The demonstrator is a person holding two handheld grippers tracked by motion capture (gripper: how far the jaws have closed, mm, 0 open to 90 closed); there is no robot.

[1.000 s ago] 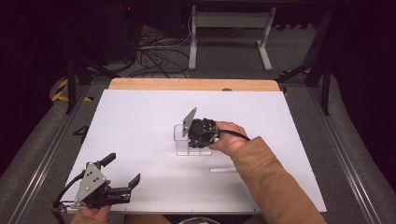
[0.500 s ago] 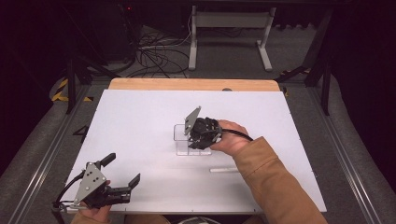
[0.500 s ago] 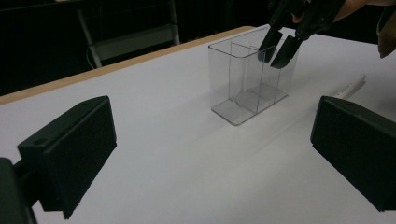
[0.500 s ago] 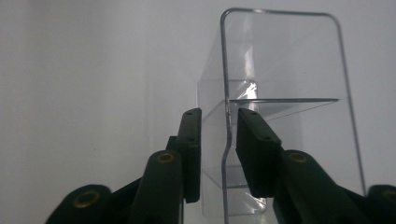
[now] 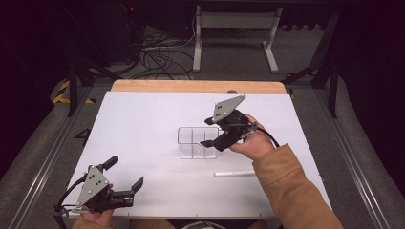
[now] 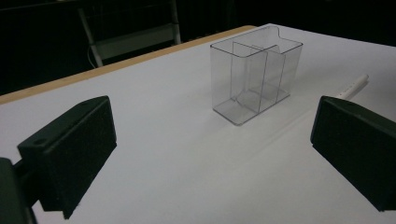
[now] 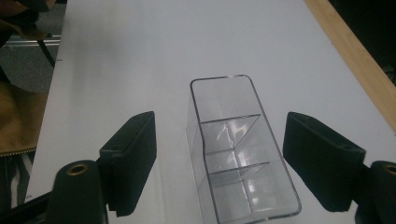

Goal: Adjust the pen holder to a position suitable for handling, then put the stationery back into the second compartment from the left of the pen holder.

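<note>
A clear plastic organizer with several compartments stands upright and empty mid-table on the white tabletop. My right gripper hovers just above its right end, clear of its walls. Its jaws have just been opening, and in the right gripper view the right gripper looks down with the organizer lying between and below the spread jaws, untouched. A white stick lies flat in front of the organizer. My left gripper rests open near the table's front left corner, with the left gripper facing the organizer and stick.
A wooden strip runs along the table's far edge. Metal rails flank the table on both sides. Beyond it stand a desk frame and a tangle of cables on the floor.
My right gripper has lifted off the organizer's right end, shifted right and opened its jaws. The organizer stays standing in place. The left gripper has not moved.
</note>
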